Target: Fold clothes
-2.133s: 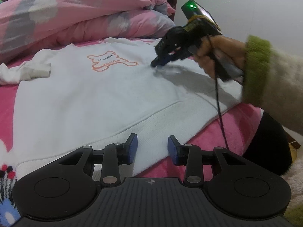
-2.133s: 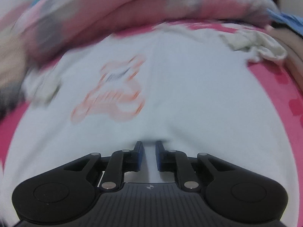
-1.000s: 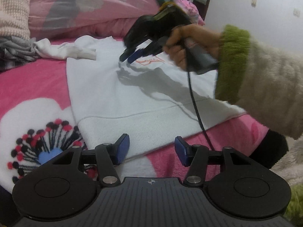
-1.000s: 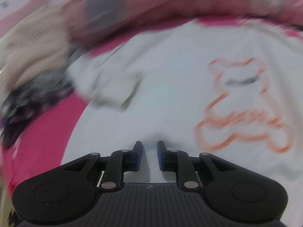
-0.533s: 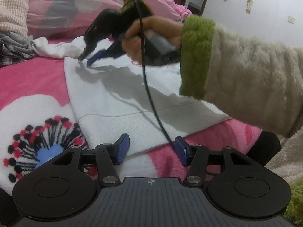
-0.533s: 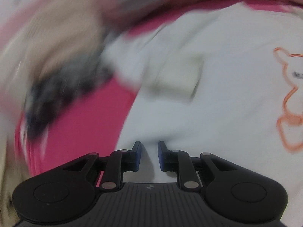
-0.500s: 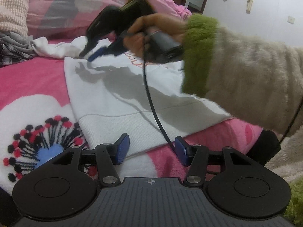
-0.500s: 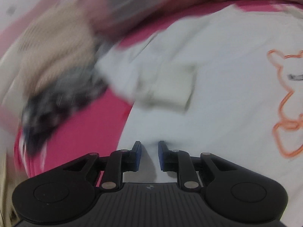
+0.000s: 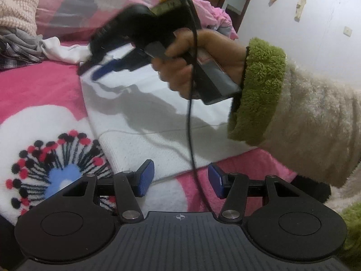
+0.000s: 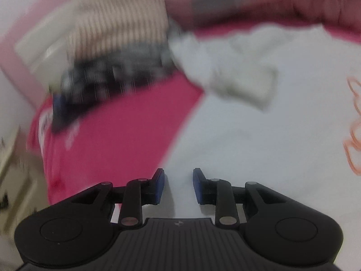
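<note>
Lying flat on a pink floral bedspread: one white sweatshirt, ribbed hem toward the near edge, orange outline print on the chest, one sleeve bunched at the far left corner.

Left gripper: blue-padded fingers spread wide, empty, held just short of the hem over the bedspread.

Right gripper: fingers parted by a moderate gap, nothing between them, poised over the sweatshirt's left side close to where the fabric meets the bedspread. In the left wrist view the same tool appears blurred, gripped by a hand in a cream fleece sleeve with green cuff; a black cable hangs from it across the garment.

Background: pink and grey duvet, beige knit item, checked grey cloth heaped beyond the sleeve. Right wrist view heavily motion-blurred.
</note>
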Tool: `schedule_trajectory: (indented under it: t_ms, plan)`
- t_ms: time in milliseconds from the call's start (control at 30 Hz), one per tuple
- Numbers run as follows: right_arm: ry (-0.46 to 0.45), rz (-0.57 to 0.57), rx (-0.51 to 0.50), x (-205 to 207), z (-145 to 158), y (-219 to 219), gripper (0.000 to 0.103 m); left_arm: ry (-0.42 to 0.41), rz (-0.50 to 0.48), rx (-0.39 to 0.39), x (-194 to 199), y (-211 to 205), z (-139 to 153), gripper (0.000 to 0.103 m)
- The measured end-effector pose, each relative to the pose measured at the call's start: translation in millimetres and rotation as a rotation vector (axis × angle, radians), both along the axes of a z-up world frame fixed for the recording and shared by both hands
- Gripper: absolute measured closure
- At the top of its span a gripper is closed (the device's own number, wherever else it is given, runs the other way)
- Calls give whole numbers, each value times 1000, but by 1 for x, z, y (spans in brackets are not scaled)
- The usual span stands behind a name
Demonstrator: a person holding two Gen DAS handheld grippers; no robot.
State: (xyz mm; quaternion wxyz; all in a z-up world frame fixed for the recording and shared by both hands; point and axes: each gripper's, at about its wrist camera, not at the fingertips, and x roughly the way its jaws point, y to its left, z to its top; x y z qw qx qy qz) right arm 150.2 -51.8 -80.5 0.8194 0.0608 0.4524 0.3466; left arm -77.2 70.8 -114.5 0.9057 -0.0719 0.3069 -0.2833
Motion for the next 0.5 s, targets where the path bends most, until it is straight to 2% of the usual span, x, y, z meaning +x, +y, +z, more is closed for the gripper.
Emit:
schedule_trajectory:
  t_ms: [133, 200, 267, 367, 433, 500]
  plan:
    - [-62, -15, 84, -34, 13, -19, 73, -31, 21, -16, -5, 12, 9, 50]
    - [-90, -76, 128, -56, 23, -61, 73, -74, 20, -38, -8, 20, 19, 49]
    - [-107, -173, 151, -76, 30, -115, 73, -100, 15, -20, -5, 20, 27, 48]
    - [-146, -358, 42, -83, 36, -192, 73, -99, -6, 32, 8, 3, 29, 48]
    - [-104, -484, -11, -66, 28, -242, 73, -78, -30, 74, 20, -14, 25, 48]
    - [-23, -572, -28, -38, 10, -280, 74, -24, -41, 135, 32, -30, 16, 49]
